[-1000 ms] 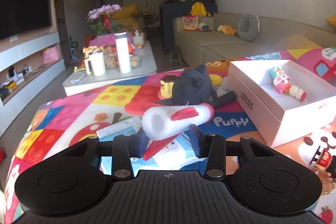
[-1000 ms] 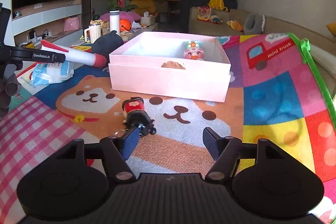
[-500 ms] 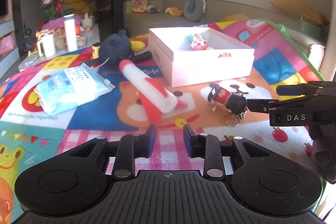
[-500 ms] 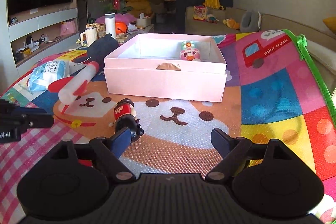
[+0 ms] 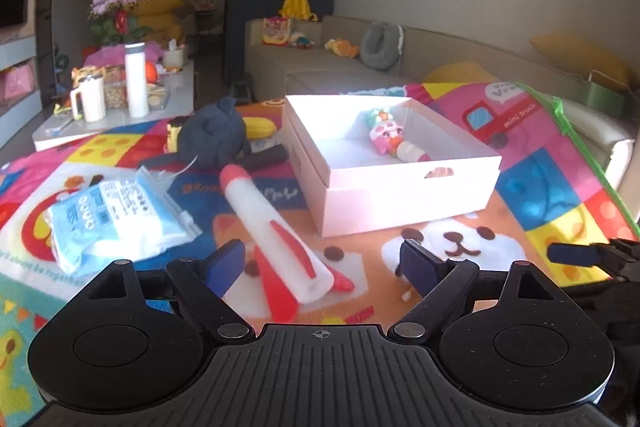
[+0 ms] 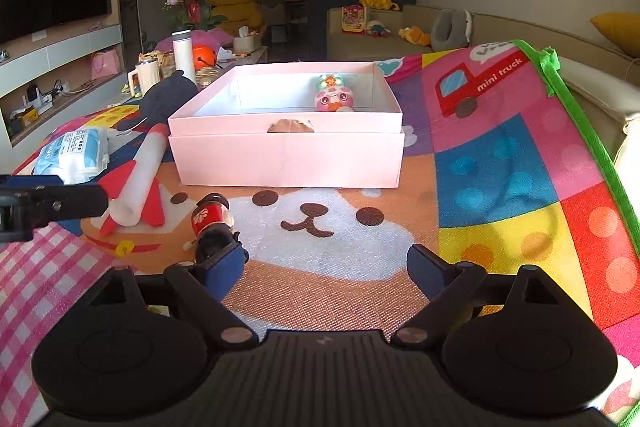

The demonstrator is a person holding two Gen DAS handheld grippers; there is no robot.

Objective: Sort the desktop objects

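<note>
One rocket (image 5: pixel 276 239) (between left gripper (image 5: pixel 322 263) fingers)

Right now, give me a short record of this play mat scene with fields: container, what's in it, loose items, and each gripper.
container: open pink cardboard box on the colourful play mat
inside: pink plastic doll toy
loose on mat: white foam rocket with red fins, blue-and-white wipes packet, dark plush toy, small red-and-black figure keychain
left gripper: open, jaws just opened, rocket lying on the mat between them
right gripper: open, jaws just opened, holding nothing, keychain beside its left finger
</note>
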